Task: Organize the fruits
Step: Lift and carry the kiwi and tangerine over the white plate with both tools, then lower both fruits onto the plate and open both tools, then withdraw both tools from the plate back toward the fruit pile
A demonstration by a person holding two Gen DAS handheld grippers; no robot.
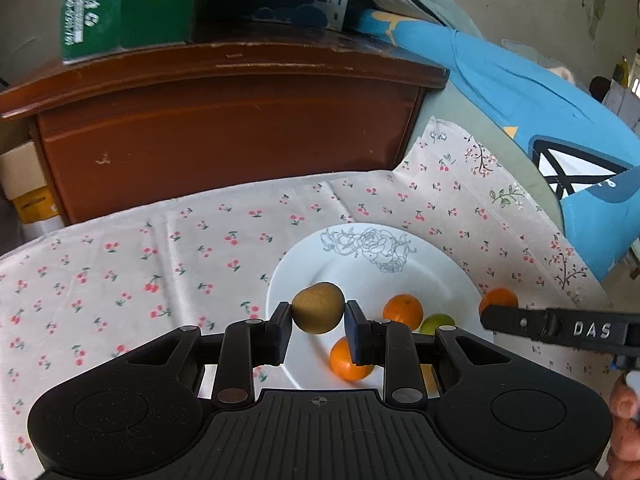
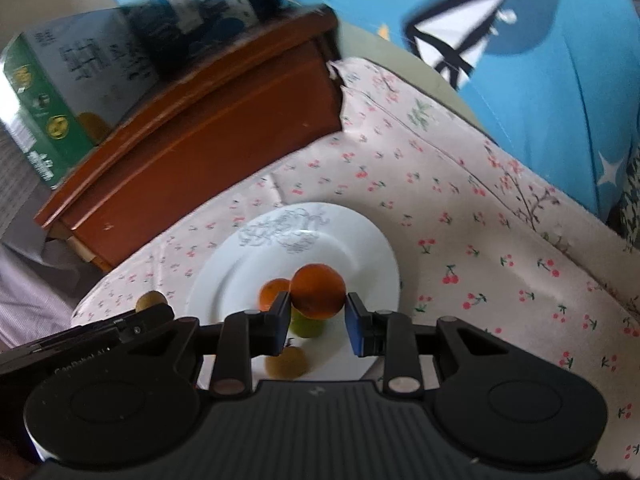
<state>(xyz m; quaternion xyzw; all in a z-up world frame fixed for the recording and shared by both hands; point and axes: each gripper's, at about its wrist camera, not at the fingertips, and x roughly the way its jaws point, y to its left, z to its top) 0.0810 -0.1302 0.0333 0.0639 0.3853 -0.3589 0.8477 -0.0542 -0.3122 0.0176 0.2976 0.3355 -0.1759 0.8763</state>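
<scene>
Left gripper (image 1: 318, 320) clamps a brown kiwi (image 1: 318, 307) above the white plate (image 1: 436, 280); right gripper (image 2: 318, 314) pinches an orange (image 2: 318, 291) over the plate, too.

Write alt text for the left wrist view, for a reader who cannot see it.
The left gripper holds a brown kiwi above a white plate on a cherry-print cloth. On the plate lie two oranges and a green fruit; the right gripper reaches in from the right, an orange just behind it. A wooden cabinet stands behind.
</scene>
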